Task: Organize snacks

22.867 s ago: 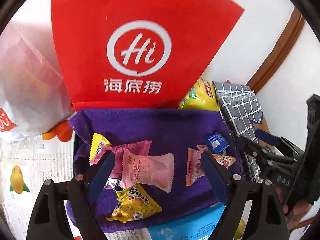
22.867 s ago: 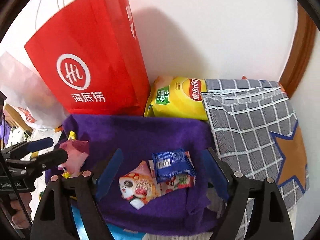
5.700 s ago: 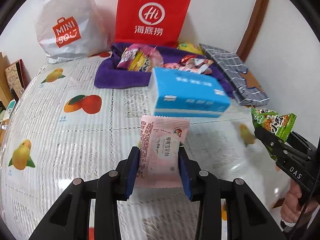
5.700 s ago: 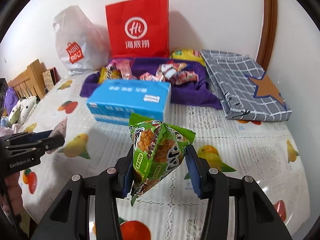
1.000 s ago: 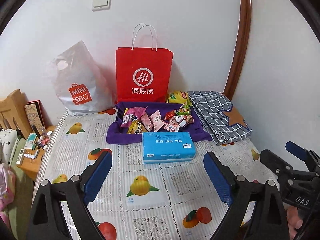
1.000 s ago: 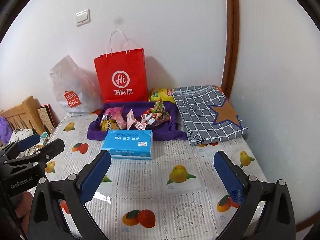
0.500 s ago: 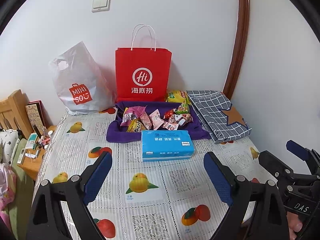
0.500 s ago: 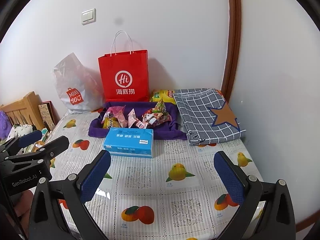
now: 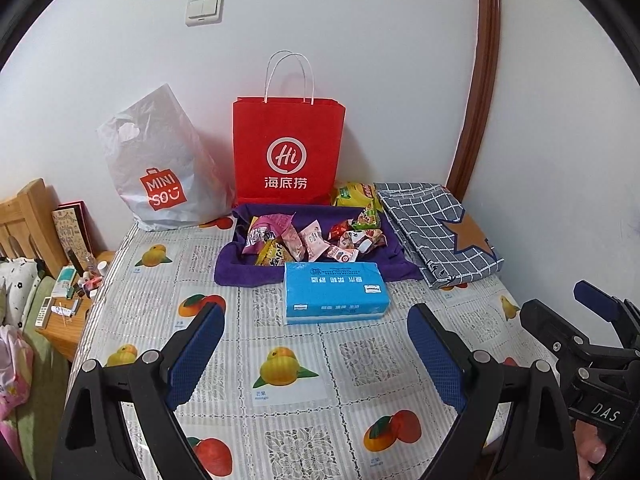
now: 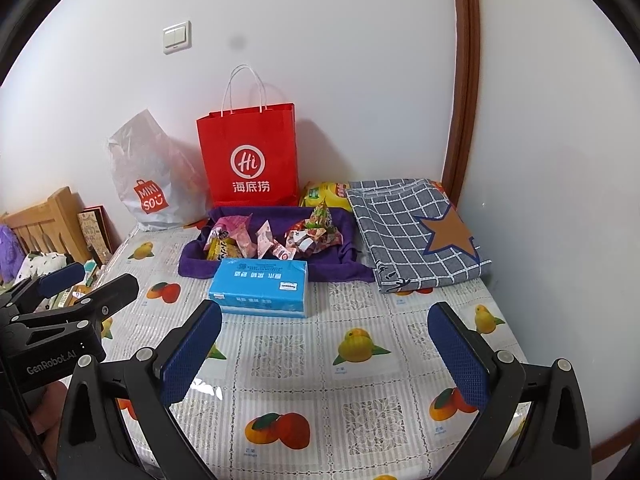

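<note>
Purple cloth (image 9: 240,276) at the far wall carries the snacks (image 9: 316,240); the left gripper (image 9: 316,354) stands released and empty. From the right wrist, the right gripper (image 10: 326,354) is also spread, holding nothing. Sorting seems finished; I see no snack left to fetch.

Left gripper (image 9: 316,348), right gripper (image 10: 324,346): black frames, silver screws, blue textured fingers (image 9: 196,354); "GenRobot.AI", "DAS" lettering.
</note>
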A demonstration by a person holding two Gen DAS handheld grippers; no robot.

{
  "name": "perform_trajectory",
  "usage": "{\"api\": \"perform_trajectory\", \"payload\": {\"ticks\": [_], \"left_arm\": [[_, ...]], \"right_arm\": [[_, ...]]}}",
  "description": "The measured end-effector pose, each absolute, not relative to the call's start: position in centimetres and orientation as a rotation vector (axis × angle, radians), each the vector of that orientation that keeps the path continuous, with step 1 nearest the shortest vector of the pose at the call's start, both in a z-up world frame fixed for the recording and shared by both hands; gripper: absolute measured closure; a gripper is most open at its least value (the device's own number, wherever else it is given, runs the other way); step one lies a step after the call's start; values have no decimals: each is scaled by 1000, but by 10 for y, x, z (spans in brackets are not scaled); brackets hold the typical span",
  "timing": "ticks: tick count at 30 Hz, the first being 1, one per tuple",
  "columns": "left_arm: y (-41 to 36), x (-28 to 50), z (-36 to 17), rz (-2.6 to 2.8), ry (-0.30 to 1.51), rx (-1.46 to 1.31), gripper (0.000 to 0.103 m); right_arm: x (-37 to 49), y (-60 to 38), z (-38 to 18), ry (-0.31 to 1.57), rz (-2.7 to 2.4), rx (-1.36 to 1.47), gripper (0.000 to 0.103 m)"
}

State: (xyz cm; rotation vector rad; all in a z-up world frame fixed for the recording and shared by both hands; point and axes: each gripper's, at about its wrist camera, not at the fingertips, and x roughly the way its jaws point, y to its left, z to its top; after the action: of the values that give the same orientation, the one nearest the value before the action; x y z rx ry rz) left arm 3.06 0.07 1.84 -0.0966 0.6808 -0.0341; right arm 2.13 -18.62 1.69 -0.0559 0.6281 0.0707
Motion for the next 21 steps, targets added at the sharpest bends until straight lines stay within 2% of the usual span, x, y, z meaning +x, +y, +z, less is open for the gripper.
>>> {"api": "perform_trajectory", "payload": {"ticks": [21], "left_arm": [[6,29,22,-31,676,-98,10]], "right_arm": [[22,-183,18,624,78,-65,1]]}}
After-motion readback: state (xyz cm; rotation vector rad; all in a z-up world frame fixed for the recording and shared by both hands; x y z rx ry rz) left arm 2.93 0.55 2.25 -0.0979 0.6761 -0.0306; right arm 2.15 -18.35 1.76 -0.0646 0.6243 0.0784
